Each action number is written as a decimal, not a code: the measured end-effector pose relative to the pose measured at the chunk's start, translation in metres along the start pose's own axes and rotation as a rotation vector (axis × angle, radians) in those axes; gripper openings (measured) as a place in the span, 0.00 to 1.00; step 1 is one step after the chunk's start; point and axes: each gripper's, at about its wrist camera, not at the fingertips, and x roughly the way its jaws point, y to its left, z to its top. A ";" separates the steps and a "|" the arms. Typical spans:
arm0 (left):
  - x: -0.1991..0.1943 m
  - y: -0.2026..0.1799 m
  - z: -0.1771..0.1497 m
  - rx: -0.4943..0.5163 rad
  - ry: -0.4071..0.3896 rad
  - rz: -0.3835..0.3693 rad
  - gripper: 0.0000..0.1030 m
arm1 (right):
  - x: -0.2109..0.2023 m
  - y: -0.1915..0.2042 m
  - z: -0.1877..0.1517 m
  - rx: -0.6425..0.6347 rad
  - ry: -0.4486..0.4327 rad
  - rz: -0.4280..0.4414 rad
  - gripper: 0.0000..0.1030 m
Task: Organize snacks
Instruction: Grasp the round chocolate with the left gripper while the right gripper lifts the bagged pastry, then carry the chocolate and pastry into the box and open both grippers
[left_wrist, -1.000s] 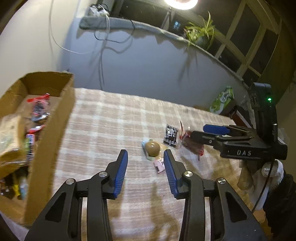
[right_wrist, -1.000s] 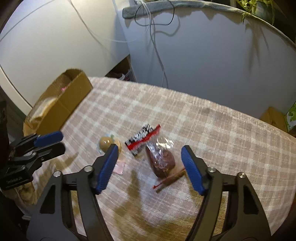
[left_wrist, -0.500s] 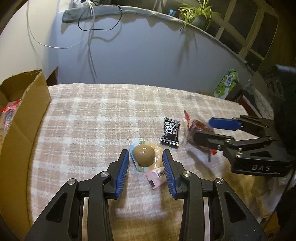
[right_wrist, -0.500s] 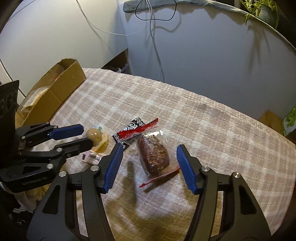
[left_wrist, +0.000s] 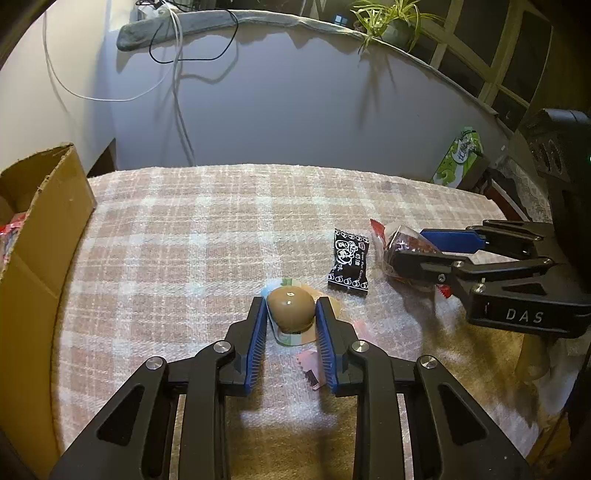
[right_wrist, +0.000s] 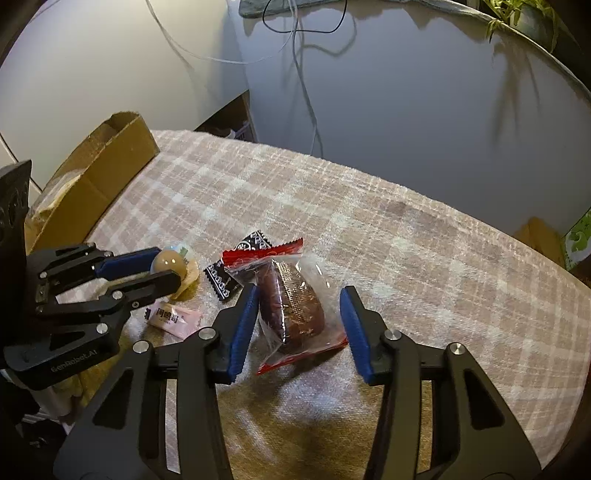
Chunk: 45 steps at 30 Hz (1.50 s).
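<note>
The left gripper (left_wrist: 290, 308) had its jaws narrow around the brown egg-shaped snack (left_wrist: 290, 308), both blue pads set against the sides of its glossy dome after just closing in on it. The snack sat in a pale packet lying flat on the checked cloth of the worktop (left_wrist: 207, 229). A small pink wrapped sweet (left_wrist: 308, 365) lay just beside the right-hand pad, partly hidden behind it.

The right gripper (right_wrist: 297, 306) stood wider, its jaws also having just been closing, with the clear bag holding a dark reddish-brown snack (right_wrist: 291, 306) between them. The left pad touched the bag's side; the right pad stood apart from it, so the bag was not yet clamped. The bag's red sealed edges showed at its far and near ends.

Between the two grippers lay a black sachet with white print (left_wrist: 348, 263), flat on the cloth and close to the bag's far end. In the right wrist view it was half tucked under that red edge.

Further out, an open cardboard box (left_wrist: 40, 229) stood at the left edge of the worktop, well apart from the loose snacks, with red wrappers visible inside. Beyond the worktop's right end stood a green printed carton (left_wrist: 458, 157), and a potted plant (left_wrist: 397, 24) sat on the ledge above the wall.
</note>
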 end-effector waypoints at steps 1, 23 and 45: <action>0.000 0.000 0.000 -0.001 0.000 -0.001 0.25 | 0.001 0.000 0.000 -0.002 0.005 0.003 0.47; -0.073 0.020 -0.003 -0.050 -0.142 -0.015 0.25 | -0.055 0.028 0.005 -0.008 -0.104 0.061 0.39; -0.160 0.098 -0.049 -0.168 -0.262 0.104 0.25 | -0.065 0.151 0.054 -0.166 -0.181 0.178 0.39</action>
